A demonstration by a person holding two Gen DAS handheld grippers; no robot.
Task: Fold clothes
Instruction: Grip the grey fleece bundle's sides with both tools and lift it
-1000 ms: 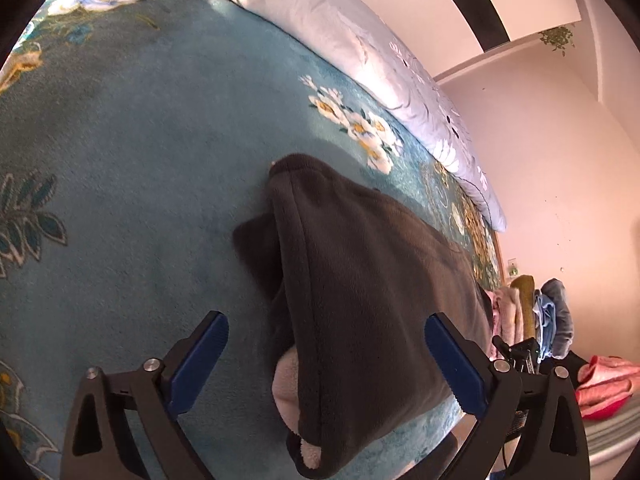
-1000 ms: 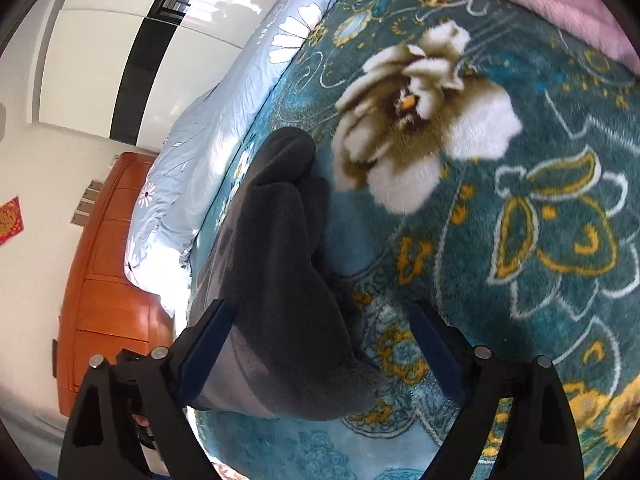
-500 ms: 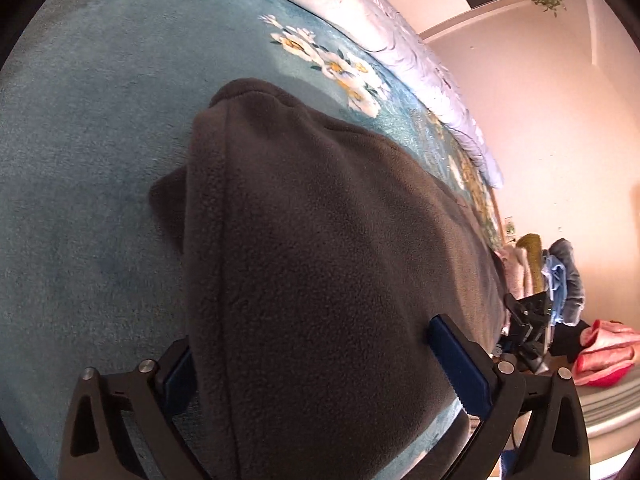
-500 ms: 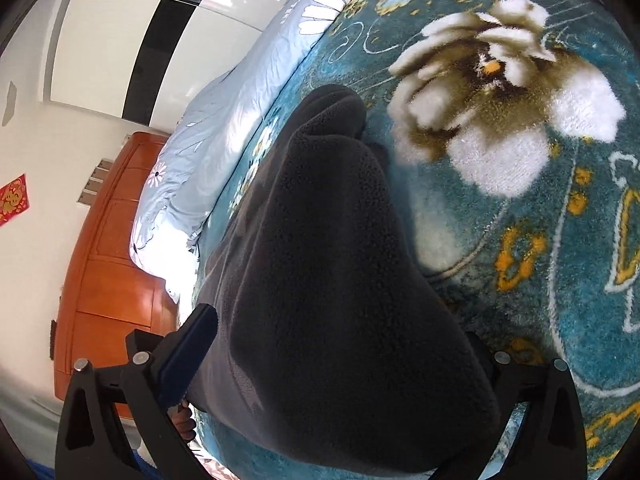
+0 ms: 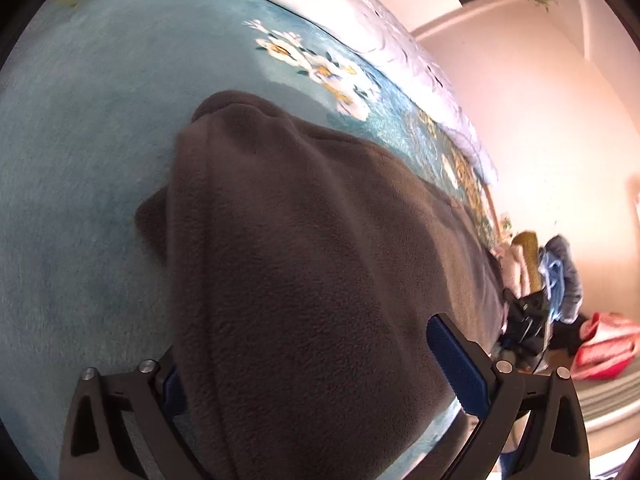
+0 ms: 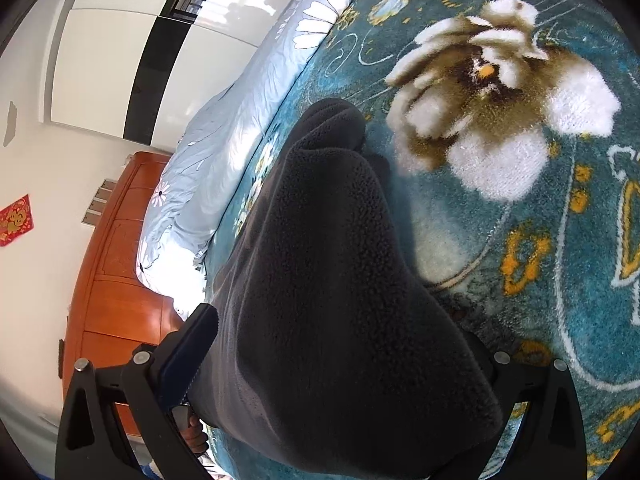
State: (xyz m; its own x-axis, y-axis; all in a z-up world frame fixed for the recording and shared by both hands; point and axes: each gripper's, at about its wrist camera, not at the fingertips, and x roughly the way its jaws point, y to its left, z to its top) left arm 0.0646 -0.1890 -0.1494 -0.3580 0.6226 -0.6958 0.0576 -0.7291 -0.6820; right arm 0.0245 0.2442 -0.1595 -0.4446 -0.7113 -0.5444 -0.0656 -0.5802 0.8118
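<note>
A dark grey fleece garment (image 5: pixel 304 264) lies folded in a long strip on the teal flowered blanket (image 5: pixel 80 160). My left gripper (image 5: pixel 316 380) is open wide and straddles one end of the strip. The fleece covers most of its left pad, and its right pad (image 5: pixel 456 368) stands clear of the cloth. In the right wrist view the same garment (image 6: pixel 332 280) runs away from me. My right gripper (image 6: pixel 336 360) is open wide over its near end. The left pad (image 6: pixel 188 356) is beside the cloth, while the right fingertip is hidden behind the fleece.
A pale blue flowered duvet (image 6: pixel 248 112) lies along the far side of the blanket. A wooden cabinet (image 6: pixel 112 280) stands beyond the bed. Stacked clothes (image 5: pixel 556 276) and a pink-red cloth (image 5: pixel 604 344) sit past the garment's far end. A person's fingers (image 6: pixel 196 432) show under the right gripper's left finger.
Both grippers have closed in on the garment, so each end now lies between wide jaws and fills the lower view. The white lining seen earlier at the left end is out of sight.
</note>
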